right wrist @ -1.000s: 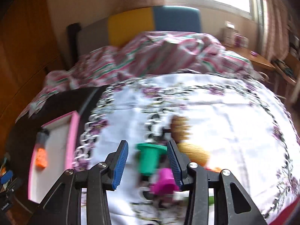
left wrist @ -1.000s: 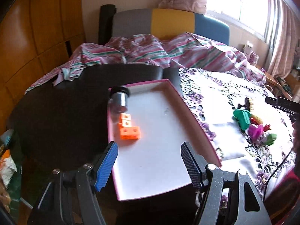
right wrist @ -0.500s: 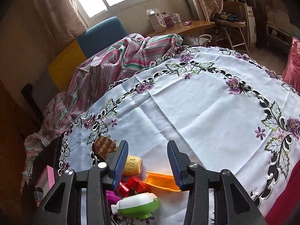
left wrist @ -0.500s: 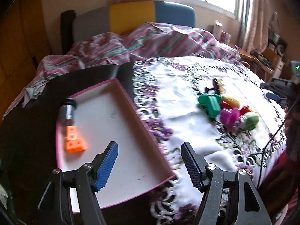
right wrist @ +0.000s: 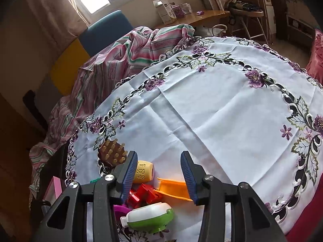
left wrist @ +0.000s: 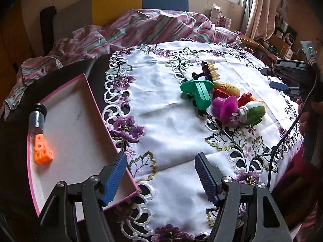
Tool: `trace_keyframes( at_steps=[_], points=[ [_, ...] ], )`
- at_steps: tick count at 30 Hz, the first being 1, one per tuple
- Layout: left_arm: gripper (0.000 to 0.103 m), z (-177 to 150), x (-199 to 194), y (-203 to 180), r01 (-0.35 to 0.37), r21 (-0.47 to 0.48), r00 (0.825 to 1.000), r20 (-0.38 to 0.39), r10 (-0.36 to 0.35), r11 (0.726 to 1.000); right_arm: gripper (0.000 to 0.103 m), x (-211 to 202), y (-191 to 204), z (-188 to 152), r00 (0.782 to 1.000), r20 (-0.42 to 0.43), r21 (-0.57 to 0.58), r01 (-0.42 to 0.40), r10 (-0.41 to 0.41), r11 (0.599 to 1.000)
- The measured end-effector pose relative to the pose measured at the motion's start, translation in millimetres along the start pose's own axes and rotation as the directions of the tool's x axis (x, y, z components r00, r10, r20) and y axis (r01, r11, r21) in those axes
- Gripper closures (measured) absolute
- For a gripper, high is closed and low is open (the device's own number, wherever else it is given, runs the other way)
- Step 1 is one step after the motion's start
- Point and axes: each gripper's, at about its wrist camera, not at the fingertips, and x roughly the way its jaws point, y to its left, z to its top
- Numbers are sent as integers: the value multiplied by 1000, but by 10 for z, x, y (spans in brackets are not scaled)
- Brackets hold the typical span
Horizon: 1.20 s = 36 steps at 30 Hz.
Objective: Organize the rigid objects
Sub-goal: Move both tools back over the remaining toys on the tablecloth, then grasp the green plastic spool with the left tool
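Note:
A pile of toys lies on the embroidered tablecloth: a green flanged piece, a magenta piece, a green-and-white container, a yellow cylinder, red pieces and a brown pegged brush. A pink-rimmed tray at the left holds an orange block cluster and a dark vial. My left gripper is open and empty over the tray's right corner. My right gripper is open and empty just above the yellow cylinder, an orange flat piece and the container.
A striped cloth is bunched at the table's far side, before a yellow and blue chair back. The right gripper's body and cable show at the right in the left wrist view. A desk with boxes stands behind.
The left wrist view has swung right from the tray toward the toy pile. The right gripper has pulled back and turned away from the green piece, and now hovers over the yellow and orange pieces.

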Motion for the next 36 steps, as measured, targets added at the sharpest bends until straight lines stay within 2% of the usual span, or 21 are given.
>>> trace_keyframes(
  at_steps=[9,19,28,35,36],
  points=[
    [33,283,114,-111,28,2,1000,5,-28,1000,58,14,-22,10,1000,-12,11,-2,2,1000],
    [33,609,451,-265,57,6,998,-25,-57,998,58,16,-15,9,1000,-15,16,-12,12,1000],
    [34,1016,883,-450,136,-14,988,-75,-137,991,58,39,11,6,999,-23,5,-23,23,1000],
    [34,1164,1300,-612,129,13,981,-145,-126,992,58,66,34,-4,999,-35,-1,-31,31,1000],
    [43,1166,1378,-626,125,20,980,-159,-120,992,58,68,35,-6,999,-37,-2,-32,32,999]
  ],
)
